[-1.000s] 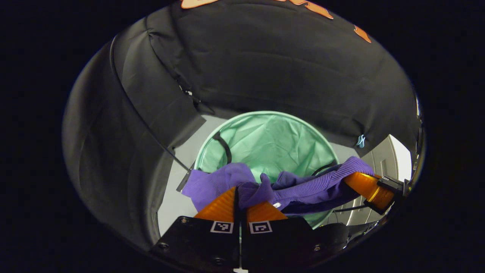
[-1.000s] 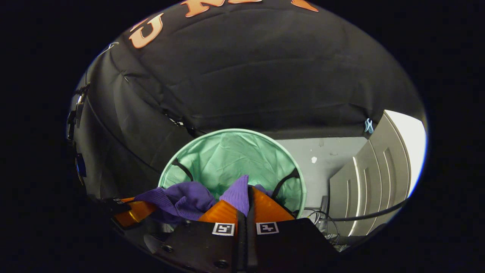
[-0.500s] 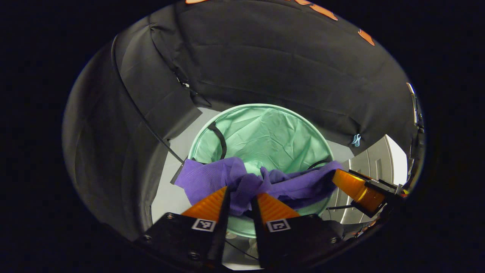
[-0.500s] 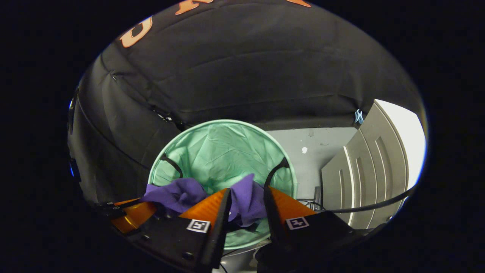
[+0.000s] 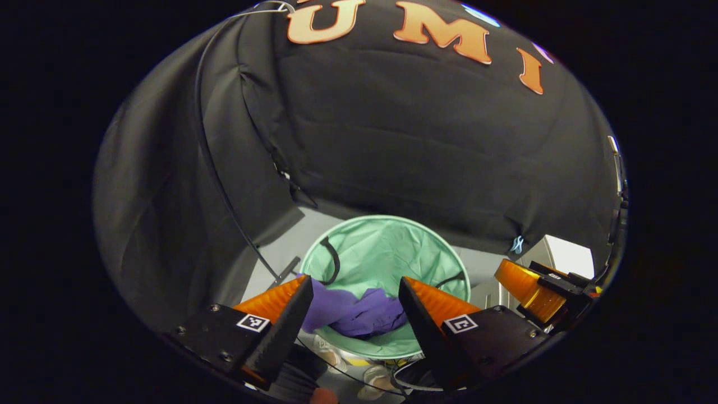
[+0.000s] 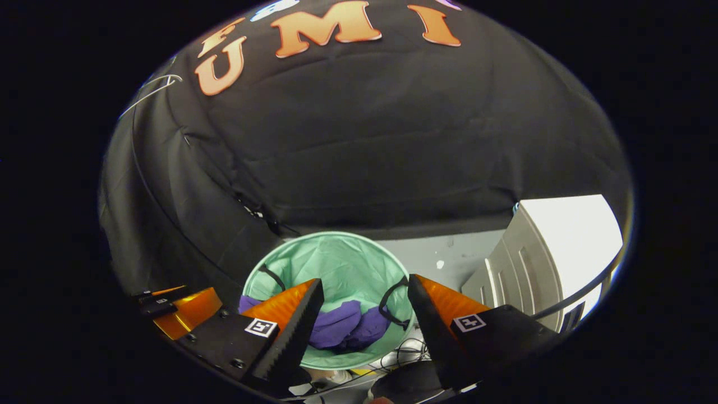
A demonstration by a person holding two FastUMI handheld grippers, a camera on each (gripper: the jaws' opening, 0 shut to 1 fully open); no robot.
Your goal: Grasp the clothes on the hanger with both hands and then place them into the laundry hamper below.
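We see purple clothes (image 5: 359, 314) crumpled inside green laundry hamper (image 5: 387, 247); both hand-held grippers released: left hand-held gripper (image 5: 354, 292), right hand-held gripper (image 6: 366, 289).

Hamper (image 5: 392, 247) thin crinkled cloth; purple clothes (image 5: 359, 314) soft knit.

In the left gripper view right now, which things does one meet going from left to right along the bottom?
Left gripper's own left finger → purple clothes in the green hamper → its own right finger → the right gripper, farther off at the right edge.
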